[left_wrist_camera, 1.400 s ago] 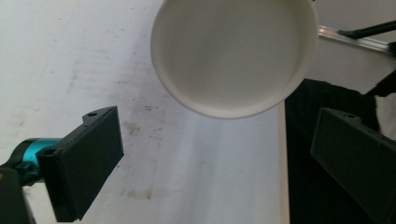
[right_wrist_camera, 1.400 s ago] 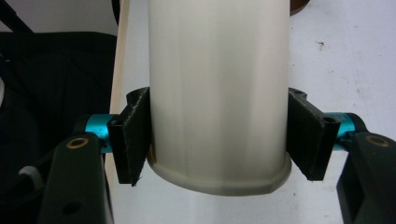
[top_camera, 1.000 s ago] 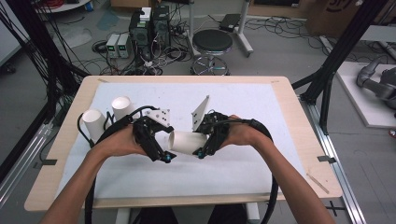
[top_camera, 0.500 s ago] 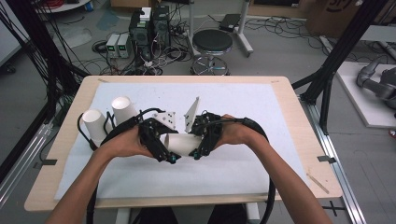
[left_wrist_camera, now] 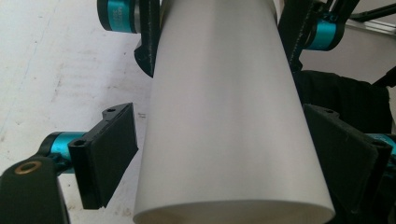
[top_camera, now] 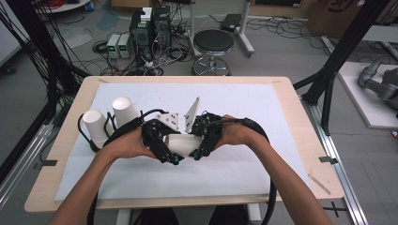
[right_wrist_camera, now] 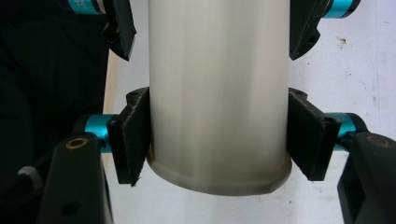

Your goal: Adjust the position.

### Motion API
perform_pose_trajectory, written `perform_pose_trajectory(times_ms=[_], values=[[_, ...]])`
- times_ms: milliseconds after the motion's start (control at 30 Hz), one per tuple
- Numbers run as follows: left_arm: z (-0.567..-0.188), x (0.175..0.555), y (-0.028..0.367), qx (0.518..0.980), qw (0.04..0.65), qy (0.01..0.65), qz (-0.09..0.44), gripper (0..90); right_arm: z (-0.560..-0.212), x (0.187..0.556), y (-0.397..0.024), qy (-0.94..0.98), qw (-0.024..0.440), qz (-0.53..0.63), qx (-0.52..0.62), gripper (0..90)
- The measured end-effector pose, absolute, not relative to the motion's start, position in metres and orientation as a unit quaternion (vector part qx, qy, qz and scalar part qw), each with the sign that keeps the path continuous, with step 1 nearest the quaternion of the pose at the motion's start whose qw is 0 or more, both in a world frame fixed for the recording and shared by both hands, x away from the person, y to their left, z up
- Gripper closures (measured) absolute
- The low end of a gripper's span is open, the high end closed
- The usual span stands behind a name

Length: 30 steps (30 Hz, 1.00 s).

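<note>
On the left part of the worktop (top_camera: 291, 140), two white paper cups (top_camera: 94, 127) stand upside down side by side, near the person's left hand (top_camera: 129, 145). Just to their right, the left tool (top_camera: 164, 149) reaches in from the left toward a third white paper cup (top_camera: 180, 143), which lies level between the two tools above the middle of the white mat (top_camera: 141, 178). Its jaws have just been closing around that cup, which sits between them; in the left gripper view the cup (left_wrist_camera: 229, 116) runs up the frame between the pads, with a narrow gap showing beside the left-hand pad (left_wrist_camera: 112, 154), so the left tool (left_wrist_camera: 224, 163) is spread loosely around the cup and not clearly pressing it. Farther right, the right tool (top_camera: 201, 144) comes in from the opposite side, held by the right hand (top_camera: 237, 136). In the right gripper view the right tool (right_wrist_camera: 218, 140) pinches the cup (right_wrist_camera: 218, 93) near its rolled rim, both pads flat against its wall, and the rim is squeezed slightly out of round.
</note>
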<state>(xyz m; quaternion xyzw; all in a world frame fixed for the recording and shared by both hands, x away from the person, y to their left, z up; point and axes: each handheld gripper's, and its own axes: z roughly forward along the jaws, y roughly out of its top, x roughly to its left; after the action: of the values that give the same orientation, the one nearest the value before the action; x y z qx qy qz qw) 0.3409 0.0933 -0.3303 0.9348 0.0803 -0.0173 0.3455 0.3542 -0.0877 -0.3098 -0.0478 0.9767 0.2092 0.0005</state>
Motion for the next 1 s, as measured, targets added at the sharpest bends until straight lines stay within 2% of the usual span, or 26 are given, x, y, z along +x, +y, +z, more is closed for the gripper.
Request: perform_pose_trajectory(times_ms=[133,633,1000], values=[[-0.3306,0.3411,0.0928,0.935,0.345,0.081,-0.018,14.4,-0.3096,0.3541,-0.0869,0.976,0.003,0.210,-0.051,31.3],[-0.3319,0.3416,0.0920,0.933,0.351,0.080,-0.029,31.3,-0.3092,0.3538,-0.0854,0.976,0.000,0.210,-0.053,31.5],[-0.3328,0.3424,0.0919,0.934,0.347,0.080,-0.030,33.9,-0.3100,0.3540,-0.0848,0.977,-0.001,0.207,-0.053,32.7]])
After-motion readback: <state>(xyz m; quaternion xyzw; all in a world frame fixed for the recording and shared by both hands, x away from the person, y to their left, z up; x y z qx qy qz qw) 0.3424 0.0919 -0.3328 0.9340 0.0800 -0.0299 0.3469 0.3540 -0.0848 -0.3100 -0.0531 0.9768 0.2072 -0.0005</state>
